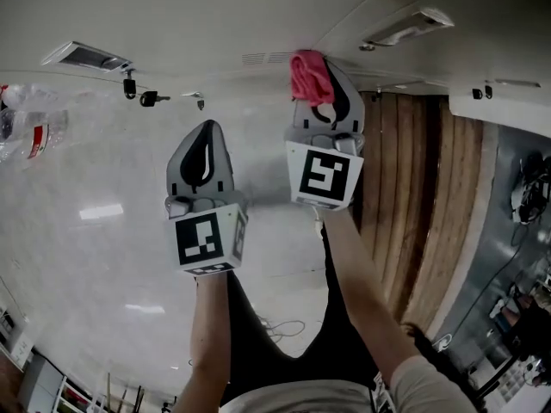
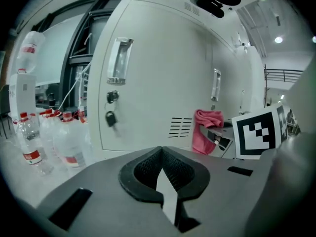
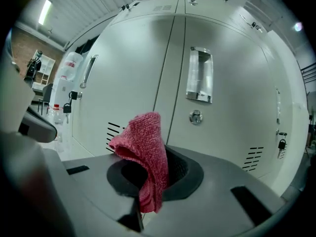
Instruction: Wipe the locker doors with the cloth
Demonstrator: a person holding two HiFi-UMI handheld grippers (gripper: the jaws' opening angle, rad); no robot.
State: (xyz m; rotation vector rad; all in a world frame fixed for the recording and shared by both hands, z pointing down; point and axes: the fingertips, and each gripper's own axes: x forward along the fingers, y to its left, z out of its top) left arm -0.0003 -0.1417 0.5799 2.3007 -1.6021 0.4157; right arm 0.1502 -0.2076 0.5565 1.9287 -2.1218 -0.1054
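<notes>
Forearms (image 1: 357, 299) come up from the bottom of the head view, each one holding a gripper out toward the white locker doors (image 1: 215, 15). So the right gripper (image 1: 327, 83) has its jaws clamped on the pink cloth (image 1: 308, 76), with a floppy bunch of it sticking up past the tips. From that gripper's own view the cloth sits in front of the seam between two doors, below a metal handle (image 3: 199, 75) and a round lock (image 3: 196, 116). It's right up near the door by the vent slots (image 2: 180, 126), but honestly can't tell if it's actually touching. The left gripper (image 1: 209, 126) hangs a bit lower and further back, jaws closed tip to tip with nothing in them. Keys (image 2: 110, 117) dangle from a lock on the door it faces, and a bunch of water bottles (image 2: 29, 137) stand on the floor off to the left.
</notes>
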